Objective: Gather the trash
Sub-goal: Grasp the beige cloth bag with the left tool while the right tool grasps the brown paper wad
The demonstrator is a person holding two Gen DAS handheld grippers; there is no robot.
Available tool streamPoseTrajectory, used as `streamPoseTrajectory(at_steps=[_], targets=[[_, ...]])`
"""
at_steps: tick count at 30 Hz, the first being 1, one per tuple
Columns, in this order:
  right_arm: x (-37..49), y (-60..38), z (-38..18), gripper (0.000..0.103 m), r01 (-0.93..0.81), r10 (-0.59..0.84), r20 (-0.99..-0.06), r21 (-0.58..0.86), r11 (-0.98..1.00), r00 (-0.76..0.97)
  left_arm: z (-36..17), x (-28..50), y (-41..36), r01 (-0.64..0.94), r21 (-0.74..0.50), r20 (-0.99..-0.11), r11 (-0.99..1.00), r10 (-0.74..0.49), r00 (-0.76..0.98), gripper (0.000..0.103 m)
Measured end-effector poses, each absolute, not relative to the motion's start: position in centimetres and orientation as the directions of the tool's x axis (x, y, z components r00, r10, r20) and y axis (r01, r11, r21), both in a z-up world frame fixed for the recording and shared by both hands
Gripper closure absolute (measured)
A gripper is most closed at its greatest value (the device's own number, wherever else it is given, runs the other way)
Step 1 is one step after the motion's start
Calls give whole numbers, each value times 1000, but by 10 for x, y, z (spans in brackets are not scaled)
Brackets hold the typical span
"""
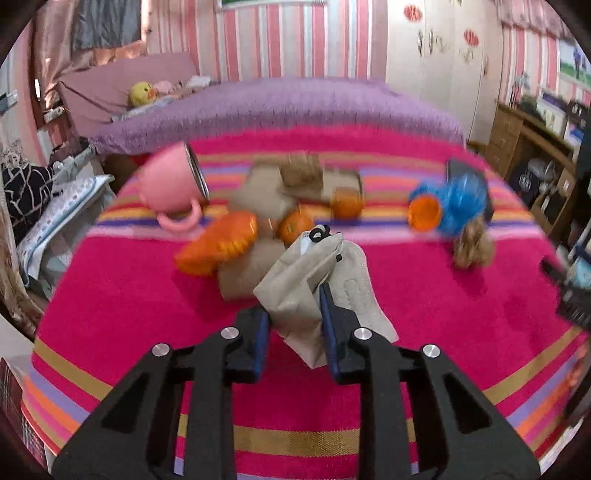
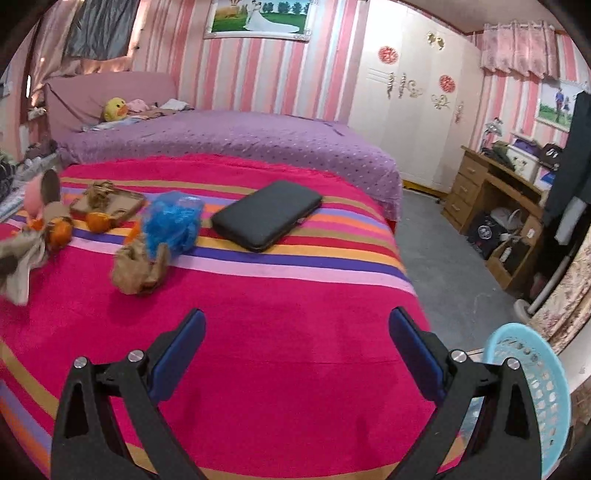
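Trash lies scattered across the far half of a bed covered by a bright pink striped blanket [image 2: 280, 332]. A beige paper bag [image 1: 306, 291] is pinched between the blue pads of the left gripper [image 1: 293, 325], lifted a little above the blanket; a black printed mark sits near its top edge, too blurred to read. Behind the bag lie orange peels [image 1: 218, 245], another flattened piece of brown paper and a cardboard tray [image 2: 110, 205], all smeared by motion blur in the left wrist view. A pink mug [image 1: 173, 184] lies on its side just beside the peels. Further right are a blue mesh puff [image 2: 173, 221] and a crumpled brown paper wad [image 2: 138, 269], touching each other, with a black flat case [image 2: 267, 214] lying apart from them on the stripes.

The right gripper [image 2: 295, 354] hangs over bare pink blanket with its jaws spread wide and nothing between them. A light blue plastic basket [image 2: 543, 391] stands off the bed's edge near its right finger.

No brand or label can be read anywhere. Beyond the striped blanket the bed carries a purple quilted cover [image 2: 236, 140], with a yellow duck toy [image 2: 115, 109] at the head. The walls have pink and white stripes, a framed wedding picture [image 2: 258, 16] hangs above, white wardrobes [image 2: 413, 110] bear red paper ornaments, and a wooden desk [image 2: 491, 199] stands on grey floor at the right.
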State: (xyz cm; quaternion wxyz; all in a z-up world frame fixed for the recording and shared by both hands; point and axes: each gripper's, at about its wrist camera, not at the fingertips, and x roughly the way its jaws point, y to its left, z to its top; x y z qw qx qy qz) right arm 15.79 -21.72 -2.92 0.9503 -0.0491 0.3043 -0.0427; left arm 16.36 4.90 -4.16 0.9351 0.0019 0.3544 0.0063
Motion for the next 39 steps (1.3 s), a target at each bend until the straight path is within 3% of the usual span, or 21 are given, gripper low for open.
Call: streamPoseTrajectory(at_steps=[7,16,17,19,20,21,22,39], targets=[[162,-178,-24,6,-21,-37,-557,-98,995,830,-15,167,71,-108,48,-581,993,116,805,80],[208,-123,-35,9,-115,43,-626,-75,991,779,-19,183,124,-255,26,-596,967,219,772,80],[214,-119,-37,12,-122,45,-638,-76,990,769,-19,183,125,-257,21,-600,966,218,770,80],[224,-114,-41,34,-135,60,-662,-62,989,747,-20,184,125,-252,-2,-613,968,198,765,80],[230,-112,-45,38,-143,75,-683,-44,989,726,-19,184,124,-249,-6,-614,968,193,766,80],[232,-111,-48,51,-147,80,-693,-38,988,716,-18,184,121,-244,-4,-610,970,191,769,80],[233,-110,-51,57,-161,94,-701,-30,987,707,-17,183,118,-238,0,-605,971,190,773,80],[156,-212,-20,60,-48,37,-578,-5,999,815,-10,167,27,-102,-2,-561,995,83,823,80]])
